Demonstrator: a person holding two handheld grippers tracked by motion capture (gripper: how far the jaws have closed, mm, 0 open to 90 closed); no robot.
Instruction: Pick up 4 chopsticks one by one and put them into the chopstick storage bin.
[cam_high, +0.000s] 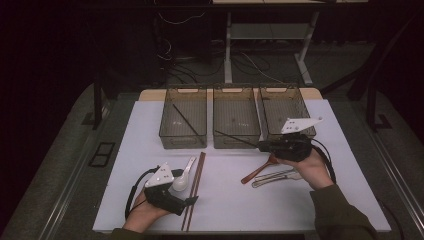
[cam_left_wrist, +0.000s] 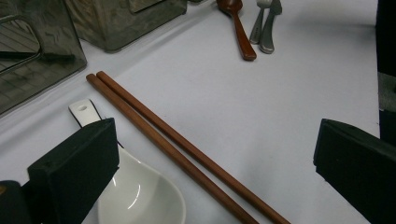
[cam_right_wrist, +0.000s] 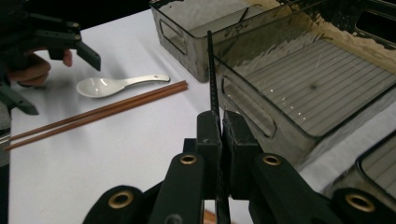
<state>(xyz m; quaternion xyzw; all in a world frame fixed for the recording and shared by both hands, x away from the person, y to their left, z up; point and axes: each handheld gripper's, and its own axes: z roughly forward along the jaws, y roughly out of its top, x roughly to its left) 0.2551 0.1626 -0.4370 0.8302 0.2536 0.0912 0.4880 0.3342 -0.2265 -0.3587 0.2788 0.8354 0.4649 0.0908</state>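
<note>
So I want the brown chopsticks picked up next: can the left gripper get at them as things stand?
Probably yes. The left gripper is open, and the brown chopsticks lie bare on the table between its fingers, with the white spoon beside them.

High view dim overall; surroundings fall to near black, only the white table (cam_high: 235, 200) lit, evenly from above. Shadows soft and short. Left gripper view: near jaws blurred, slight sheen on the white spoon (cam_left_wrist: 140, 196). Right gripper view: glare streaks on the ribbed bin floor (cam_right_wrist: 308, 88), foreground jaws soft.
</note>
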